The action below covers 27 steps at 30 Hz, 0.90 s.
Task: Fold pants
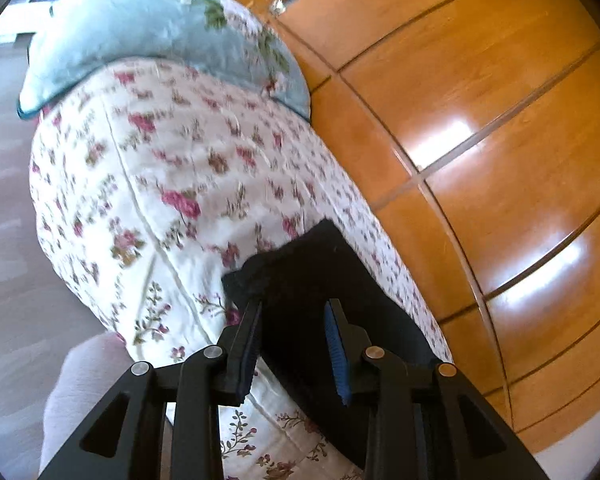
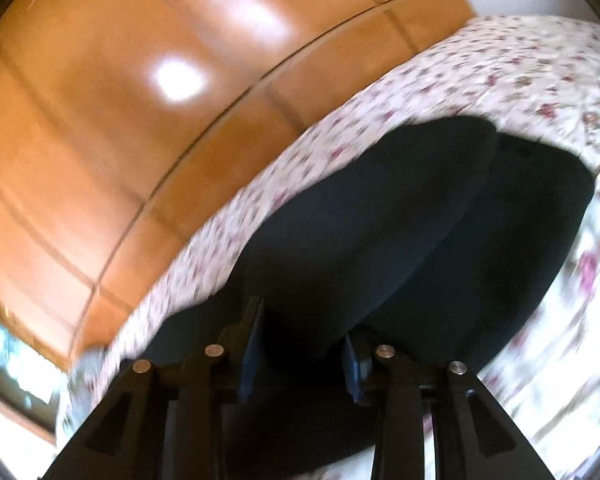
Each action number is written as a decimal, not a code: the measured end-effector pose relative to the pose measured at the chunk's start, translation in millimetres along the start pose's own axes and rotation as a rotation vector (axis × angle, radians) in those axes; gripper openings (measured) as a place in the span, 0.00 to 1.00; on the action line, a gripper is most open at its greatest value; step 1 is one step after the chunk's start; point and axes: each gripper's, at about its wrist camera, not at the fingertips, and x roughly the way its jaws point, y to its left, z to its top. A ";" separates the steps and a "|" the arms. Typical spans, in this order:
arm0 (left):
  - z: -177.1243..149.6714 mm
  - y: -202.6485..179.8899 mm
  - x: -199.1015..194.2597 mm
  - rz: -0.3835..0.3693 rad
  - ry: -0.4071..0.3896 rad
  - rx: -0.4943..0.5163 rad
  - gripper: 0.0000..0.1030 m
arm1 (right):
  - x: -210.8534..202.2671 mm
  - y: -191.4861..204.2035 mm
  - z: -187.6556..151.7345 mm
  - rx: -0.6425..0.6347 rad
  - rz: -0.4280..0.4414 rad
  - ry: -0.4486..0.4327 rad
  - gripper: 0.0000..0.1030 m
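Observation:
Dark pants (image 1: 316,276) lie on a bed with a white floral bedspread (image 1: 160,184), along its edge near a wooden wardrobe. My left gripper (image 1: 294,308) is open, its jaws wide apart over one end of the pants. Its left finger (image 1: 252,320) touches the fabric's corner. In the right wrist view the pants (image 2: 400,232) spread out dark ahead, with a seam or fold down the middle. My right gripper (image 2: 302,320) is open just above the near end of the pants. Its blue pads (image 2: 252,352) show. Neither gripper holds fabric.
A pale blue pillow (image 1: 140,28) lies at the bed's far end. A tall glossy wooden wardrobe (image 1: 480,120) stands close beside the bed (image 2: 120,120). The floor (image 1: 4,200) shows left of the bed. The bedspread (image 2: 540,80) extends beyond the pants.

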 end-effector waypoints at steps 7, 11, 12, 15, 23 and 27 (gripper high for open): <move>-6.1 -40.7 -6.2 -0.020 -0.015 0.154 0.29 | 22.7 -56.6 52.7 0.244 -0.038 -0.043 0.09; -20.7 -71.2 10.4 -0.056 0.065 0.256 0.29 | -9.6 -32.3 55.6 0.096 -0.050 -0.123 0.09; -25.9 -78.3 14.7 -0.063 0.087 0.278 0.29 | -17.8 -24.6 54.3 0.049 -0.061 -0.145 0.09; -48.2 -102.6 39.1 -0.111 0.195 0.353 0.29 | -42.9 -19.6 39.1 -0.048 -0.115 -0.174 0.09; -111.5 -162.8 94.1 -0.162 0.388 0.556 0.29 | -28.2 -75.7 18.8 0.087 -0.164 -0.064 0.10; -120.5 -175.1 108.2 -0.155 0.415 0.594 0.29 | -47.4 -71.7 21.5 0.099 -0.222 -0.110 0.17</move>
